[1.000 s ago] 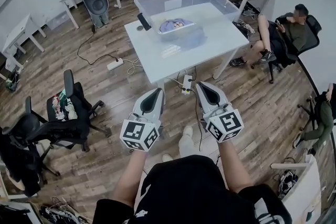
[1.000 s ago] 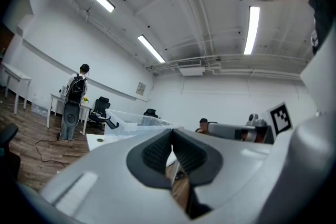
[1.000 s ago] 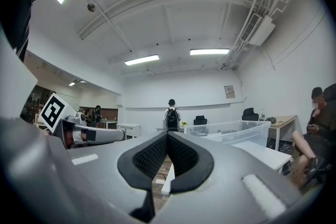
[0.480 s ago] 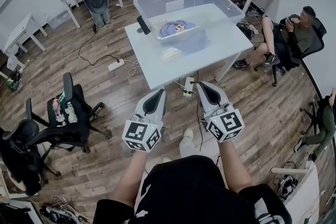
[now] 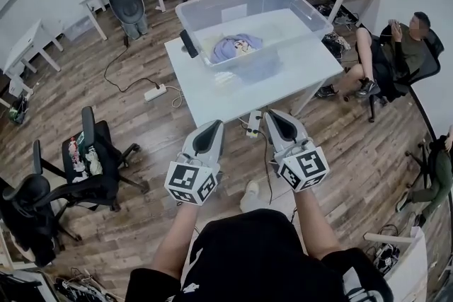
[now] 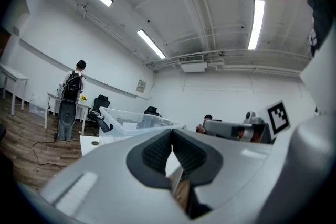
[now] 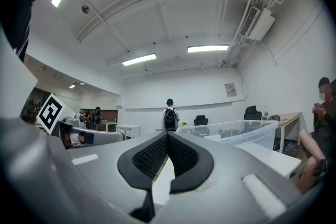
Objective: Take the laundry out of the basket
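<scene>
A clear plastic basket (image 5: 301,7) stands on the white table (image 5: 283,78) ahead of me. A lavender bundle of laundry (image 5: 232,47) lies in its near left corner. Both grippers hang side by side over the wooden floor, short of the table's near edge. The left gripper (image 5: 211,129) is shut and holds nothing. The right gripper (image 5: 273,118) is shut and empty too. In the left gripper view the left gripper (image 6: 172,134) points toward the basket (image 6: 137,121). The right gripper (image 7: 168,136) points past the basket (image 7: 236,132), which lies to its right.
A black handheld device (image 5: 189,43) leans at the basket's left corner. Office chairs (image 5: 92,159) stand on the left. A seated person (image 5: 400,46) is right of the table. A power strip (image 5: 154,90) and cables lie on the floor; another strip (image 5: 253,122) under the table edge.
The table and basket have drawn a little nearer and lower in the head view. Both grippers stay shut and keep their places side by side.
</scene>
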`<state>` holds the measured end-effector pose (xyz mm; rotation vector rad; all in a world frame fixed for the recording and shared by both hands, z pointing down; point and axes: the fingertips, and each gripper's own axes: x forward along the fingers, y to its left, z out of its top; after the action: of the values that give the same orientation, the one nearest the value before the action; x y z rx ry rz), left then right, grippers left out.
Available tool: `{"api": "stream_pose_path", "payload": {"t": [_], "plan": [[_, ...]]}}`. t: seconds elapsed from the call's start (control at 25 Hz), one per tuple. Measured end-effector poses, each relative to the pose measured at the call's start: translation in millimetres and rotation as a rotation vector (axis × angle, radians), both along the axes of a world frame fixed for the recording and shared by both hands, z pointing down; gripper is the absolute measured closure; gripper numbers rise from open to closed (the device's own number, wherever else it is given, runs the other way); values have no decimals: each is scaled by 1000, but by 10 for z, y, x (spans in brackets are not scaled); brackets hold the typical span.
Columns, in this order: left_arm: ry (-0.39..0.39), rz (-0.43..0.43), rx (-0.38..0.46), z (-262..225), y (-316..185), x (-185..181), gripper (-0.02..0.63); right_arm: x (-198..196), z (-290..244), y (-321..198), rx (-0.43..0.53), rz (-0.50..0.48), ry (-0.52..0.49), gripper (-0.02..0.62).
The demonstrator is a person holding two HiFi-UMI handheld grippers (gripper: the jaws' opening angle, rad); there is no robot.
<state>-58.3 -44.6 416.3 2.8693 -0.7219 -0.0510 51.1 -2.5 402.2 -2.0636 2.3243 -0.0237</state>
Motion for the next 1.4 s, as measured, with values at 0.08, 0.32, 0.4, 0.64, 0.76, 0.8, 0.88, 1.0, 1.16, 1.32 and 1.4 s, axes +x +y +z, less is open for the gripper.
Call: {"api": "stream_pose_path", "payload": {"t": [0.08, 0.32, 0.4, 0.64, 0.76, 0.8, 0.88, 1.0, 1.16, 1.32, 1.4], "plan": [[-2, -4, 3, -8, -83, 82, 598, 77, -13, -91, 3, -6, 0, 597], [-2, -26, -2, -12, -286, 337, 597, 320, 18, -327, -8, -33, -4, 597], [-9, -34, 5, -21, -356, 428, 598, 416, 16, -410, -9, -41, -5, 597], [-33, -56, 19, -33, -579, 659, 598, 653, 27, -644, -12, -72, -10, 597], [-40, -66, 20, -40, -668, 803, 597, 786, 16, -763, -11, -88, -14, 597], [-42, -69, 20, -42, -693, 844, 597, 828, 10, -798, -11, -92, -18, 597], [-46, -77, 19, -37, -735, 910, 597, 904, 6, -852, -10, -99, -25, 597], [-48, -88, 18, -41, -792, 1012, 597, 1019, 4, -907, -11, -109, -21, 597], [-49, -102, 22, -58, -834, 1130, 597, 1150, -1, -949, -9, -120, -20, 597], [-49, -119, 24, -65, -839, 1249, 598, 1266, 10, -954, -11, -136, -21, 597], [-51, -128, 24, -64, -830, 1282, 598, 1312, 21, -943, -12, -142, -22, 597]]}}
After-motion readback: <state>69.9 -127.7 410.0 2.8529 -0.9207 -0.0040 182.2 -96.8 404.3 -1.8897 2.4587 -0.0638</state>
